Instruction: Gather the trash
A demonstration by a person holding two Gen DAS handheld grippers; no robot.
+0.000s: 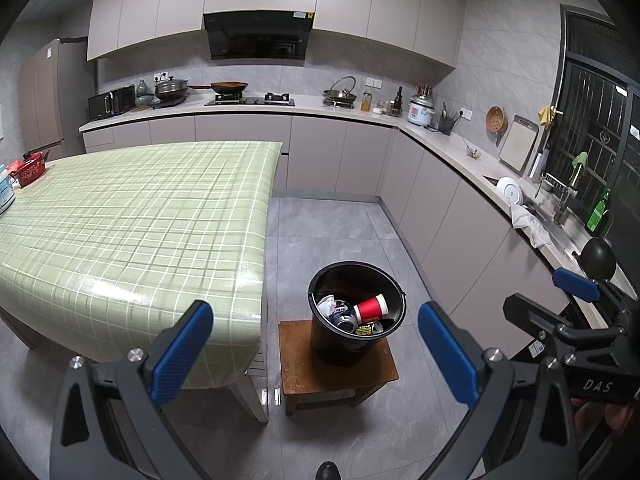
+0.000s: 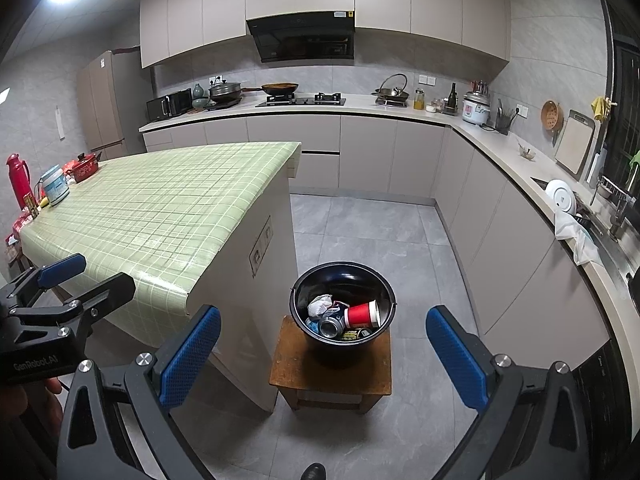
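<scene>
A black bucket (image 1: 340, 344) (image 2: 316, 280) stands on a low wooden stool (image 1: 320, 376) (image 2: 312, 372) beside the table. It holds a red paper cup (image 1: 371, 307) (image 2: 362, 314), crushed cans (image 1: 344, 318) (image 2: 331, 326) and crumpled white paper (image 1: 326, 304) (image 2: 320, 305). My left gripper (image 1: 316, 354) (image 2: 96, 276) hangs open and empty above and before the bucket. My right gripper (image 2: 324, 354) (image 1: 536, 292) is open and empty too, just to the right of the left one. Neither touches the bucket.
The table with a green checked cloth (image 1: 120, 232) (image 2: 160, 216) fills the left; a red pot (image 2: 84, 168), a white tub (image 2: 56, 186) and a red flask (image 2: 18, 180) sit at its far left. Cabinets and a sink counter (image 2: 576, 216) run along the right. Grey floor (image 1: 340, 224) lies between.
</scene>
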